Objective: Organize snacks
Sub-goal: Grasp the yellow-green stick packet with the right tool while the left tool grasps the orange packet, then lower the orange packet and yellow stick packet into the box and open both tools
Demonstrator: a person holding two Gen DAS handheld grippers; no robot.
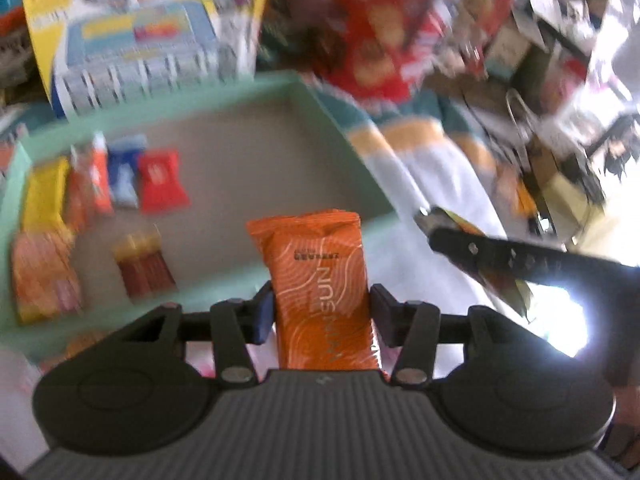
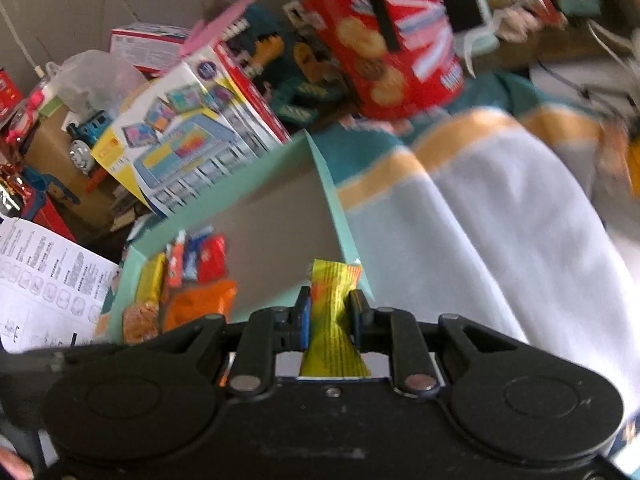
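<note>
Two grips we see: left hand-held gripper [image 1: 322, 310] pinching an orange snack packet [image 1: 320, 276]; right hand-held gripper [image 2: 331, 312] squeezing a yellow wrapper [image 2: 334, 320], above the mint-green tray [image 1: 224, 96].

Before you: a striped cloth [image 2: 500, 208] carrying a mint-green tray [image 1: 224, 92], with snack packets [image 1: 100, 184] lying inside.

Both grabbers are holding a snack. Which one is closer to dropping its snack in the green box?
Probably the left. The left gripper holds the orange packet over the green box, whose near rim lies right beneath. The right gripper pinches its yellow wrapper nearer the box's corner, beside the white cloth.
</note>
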